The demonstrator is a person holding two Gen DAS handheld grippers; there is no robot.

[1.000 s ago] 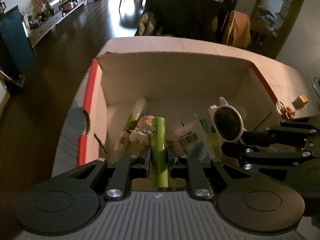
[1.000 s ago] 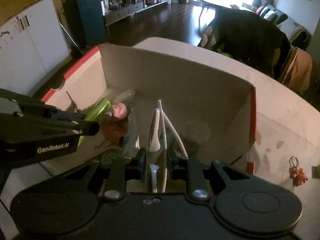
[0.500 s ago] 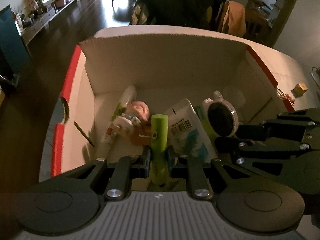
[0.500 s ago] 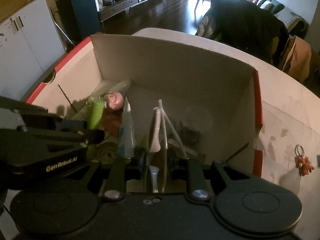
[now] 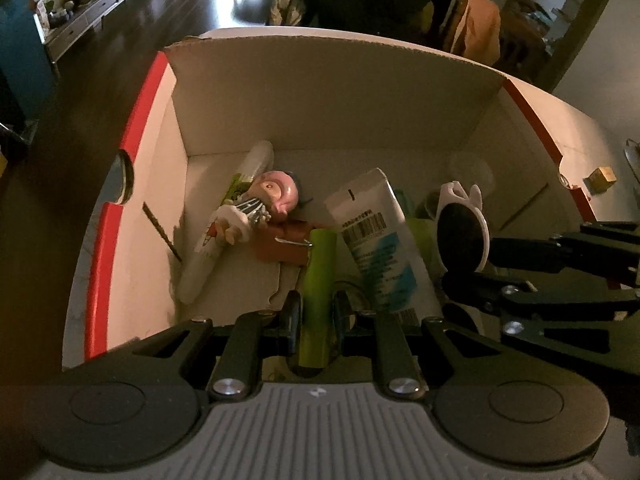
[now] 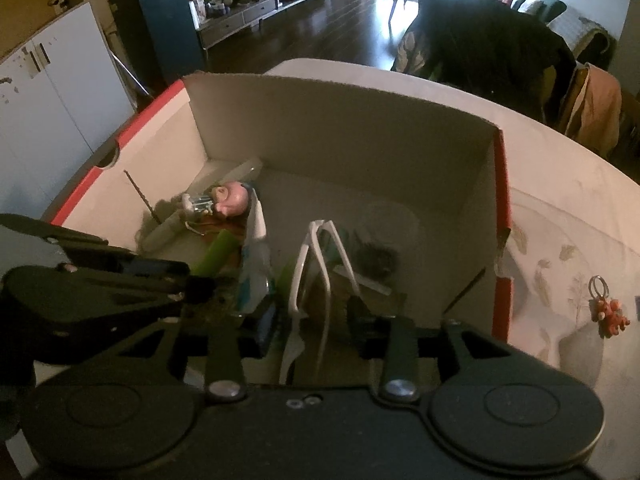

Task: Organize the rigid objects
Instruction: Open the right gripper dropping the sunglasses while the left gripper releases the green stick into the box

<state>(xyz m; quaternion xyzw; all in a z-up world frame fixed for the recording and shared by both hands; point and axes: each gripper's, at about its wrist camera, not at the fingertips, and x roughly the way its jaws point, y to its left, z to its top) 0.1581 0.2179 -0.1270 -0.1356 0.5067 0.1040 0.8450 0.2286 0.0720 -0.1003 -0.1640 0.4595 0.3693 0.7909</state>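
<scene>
A red-edged cardboard box (image 5: pixel 328 96) holds a pink-headed doll (image 5: pixel 272 196), a white tube (image 5: pixel 224 232) and a blue-and-white tube (image 5: pixel 376 248). My left gripper (image 5: pixel 316 312) is shut on a green cylinder (image 5: pixel 318 280), low inside the box. My right gripper (image 6: pixel 312 316) has its jaws spread around a white-framed round mirror (image 6: pixel 316 276), which stands edge-on between them inside the box (image 6: pixel 344 128). The mirror (image 5: pixel 460 232) also shows in the left wrist view, at the right gripper's tips.
A red keychain charm (image 6: pixel 608 312) lies on the patterned tablecloth right of the box. A small wooden cube (image 5: pixel 600 176) sits on the table at far right. Chairs draped with clothes (image 6: pixel 488 48) stand behind the table.
Both grippers have gone down into the box. The right gripper's jaws have opened, so the mirror stands free between them. The green cylinder has tilted down toward the box floor.
</scene>
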